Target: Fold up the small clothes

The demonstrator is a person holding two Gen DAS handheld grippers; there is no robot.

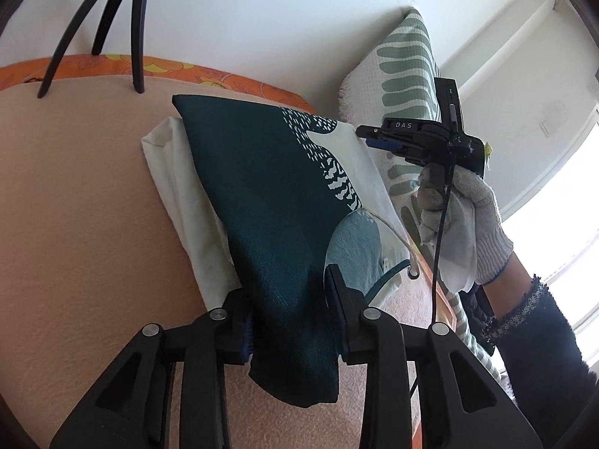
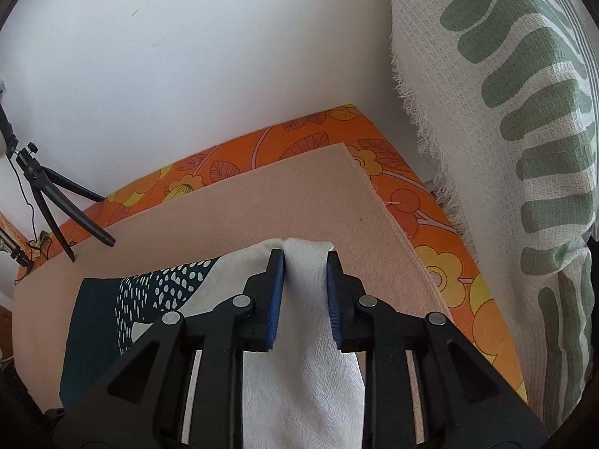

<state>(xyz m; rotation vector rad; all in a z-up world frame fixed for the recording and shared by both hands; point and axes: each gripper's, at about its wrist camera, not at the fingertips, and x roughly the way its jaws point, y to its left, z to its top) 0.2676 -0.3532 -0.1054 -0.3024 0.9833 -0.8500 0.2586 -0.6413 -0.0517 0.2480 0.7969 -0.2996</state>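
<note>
Nearest the left wrist camera, the left claw (image 1: 288, 314) stands fairly wide with the dark green corner of the cloth (image 1: 269, 194) draped between its fingers; whether it grips, I cannot tell. Over at the far edge, the right claw (image 2: 302, 293) straddles the white corner, its blue pads (image 2: 275, 299) apart around a loose ridge of fabric. The cloth lies spread on the peach mat (image 1: 86, 224) over the orange flowered bed (image 2: 430, 202). It looks light, soft and limp, so corners and hems seem the best holds. Beyond stand a tripod (image 2: 48, 194) and a green-patterned cushion (image 2: 524, 131).
</note>
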